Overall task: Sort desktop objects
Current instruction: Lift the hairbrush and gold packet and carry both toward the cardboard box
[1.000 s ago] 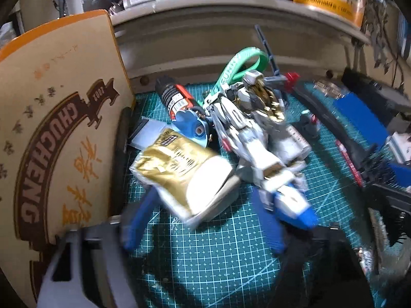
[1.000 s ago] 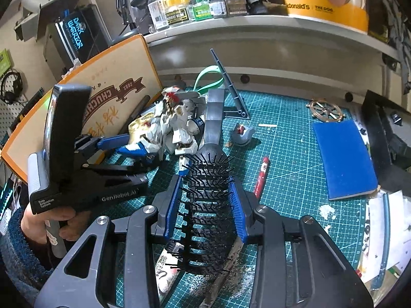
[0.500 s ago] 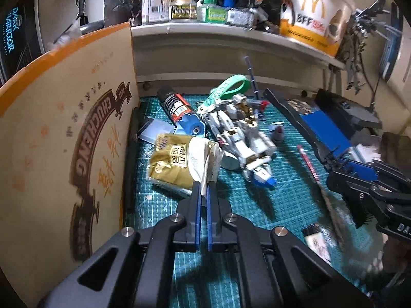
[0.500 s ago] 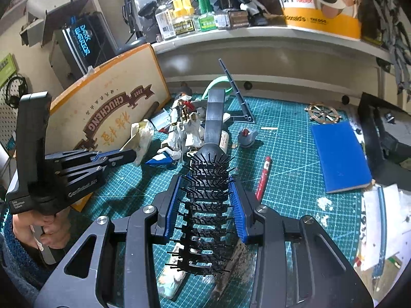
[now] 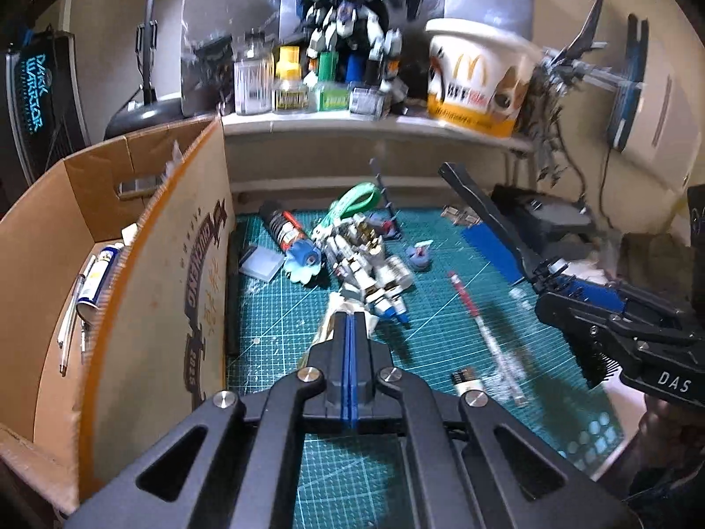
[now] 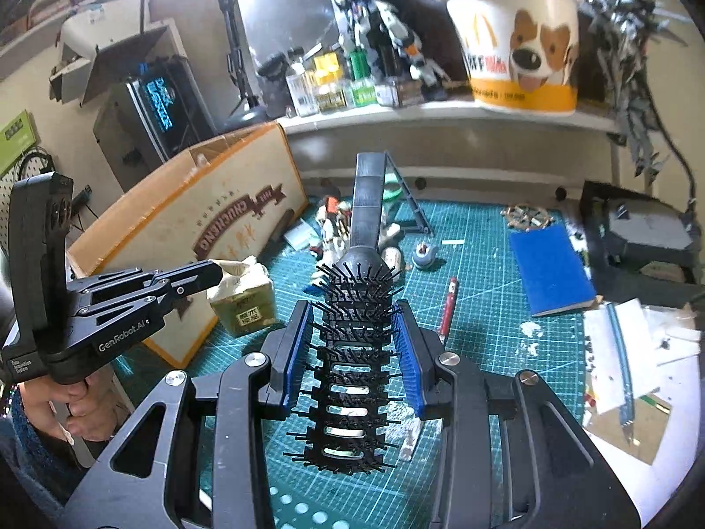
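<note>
My left gripper (image 5: 349, 324) is shut on the white top edge of a gold tissue pack (image 6: 244, 297) and holds it in the air beside the open cardboard box (image 5: 132, 273); in the left wrist view only a bit of the tissue (image 5: 328, 324) shows past the fingers. My right gripper (image 6: 352, 330) is shut on a black vented hairbrush (image 6: 354, 352), bristles up, handle pointing away, above the green cutting mat (image 6: 484, 308). In the left wrist view the right gripper (image 5: 568, 291) and the brush handle (image 5: 480, 207) show at the right.
On the mat lie a white robot model (image 5: 370, 264), a black and red tube with a blue cap (image 5: 288, 233), a green band (image 5: 357, 200), a red pen (image 5: 462, 295), a blue notebook (image 6: 551, 269). The box holds a tube and pens (image 5: 94, 277). A shelf (image 5: 374, 128) with bottles runs behind.
The left gripper closed on the tissue pack, lifted it off the mat and pulled back and up beside the box. The right gripper rose a little with the brush.
</note>
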`<act>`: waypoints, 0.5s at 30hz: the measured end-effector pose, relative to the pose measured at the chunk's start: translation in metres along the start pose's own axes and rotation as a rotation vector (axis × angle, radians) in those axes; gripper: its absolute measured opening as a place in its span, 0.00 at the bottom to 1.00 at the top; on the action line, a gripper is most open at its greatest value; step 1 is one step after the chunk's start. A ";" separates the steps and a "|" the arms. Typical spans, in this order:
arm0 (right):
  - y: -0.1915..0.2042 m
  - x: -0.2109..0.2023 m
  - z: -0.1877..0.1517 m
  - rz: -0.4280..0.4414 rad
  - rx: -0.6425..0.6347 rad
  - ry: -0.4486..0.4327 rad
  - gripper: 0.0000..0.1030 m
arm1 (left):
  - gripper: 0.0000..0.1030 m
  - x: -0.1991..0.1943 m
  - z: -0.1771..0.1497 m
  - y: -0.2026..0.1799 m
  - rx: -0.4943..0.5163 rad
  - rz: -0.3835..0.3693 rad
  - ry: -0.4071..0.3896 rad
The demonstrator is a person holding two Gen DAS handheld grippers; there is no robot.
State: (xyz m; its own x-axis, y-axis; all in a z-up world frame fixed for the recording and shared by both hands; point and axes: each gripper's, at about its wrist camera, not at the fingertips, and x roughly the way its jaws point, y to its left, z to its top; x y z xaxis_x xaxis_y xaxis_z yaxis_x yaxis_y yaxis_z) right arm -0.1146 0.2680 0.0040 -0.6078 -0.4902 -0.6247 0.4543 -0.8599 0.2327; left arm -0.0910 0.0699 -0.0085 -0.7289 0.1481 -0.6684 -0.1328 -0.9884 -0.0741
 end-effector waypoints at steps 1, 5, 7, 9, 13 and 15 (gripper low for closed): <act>0.003 -0.005 0.001 0.000 -0.002 -0.006 0.34 | 0.00 -0.003 0.003 0.002 0.002 -0.005 -0.005; 0.016 -0.021 -0.001 -0.003 -0.011 -0.030 0.34 | 0.00 -0.009 0.006 0.012 -0.012 -0.022 -0.012; 0.019 -0.027 -0.003 0.006 -0.010 -0.035 0.34 | 0.00 -0.015 0.003 0.012 -0.008 -0.030 -0.018; 0.022 -0.031 -0.005 -0.007 -0.009 -0.035 0.34 | 0.00 -0.025 0.005 0.009 0.010 -0.022 -0.038; 0.026 -0.044 -0.009 -0.032 0.009 -0.066 0.34 | 0.00 -0.050 0.013 0.003 0.020 0.000 -0.109; 0.030 -0.052 -0.011 -0.049 0.013 -0.086 0.34 | 0.00 -0.059 0.015 -0.001 0.023 0.006 -0.133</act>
State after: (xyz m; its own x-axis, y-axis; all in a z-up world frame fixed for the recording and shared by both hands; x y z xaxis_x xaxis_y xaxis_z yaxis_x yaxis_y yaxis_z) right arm -0.0623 0.2698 0.0355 -0.6831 -0.4570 -0.5697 0.4142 -0.8849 0.2132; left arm -0.0582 0.0623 0.0421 -0.8120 0.1471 -0.5649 -0.1428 -0.9884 -0.0521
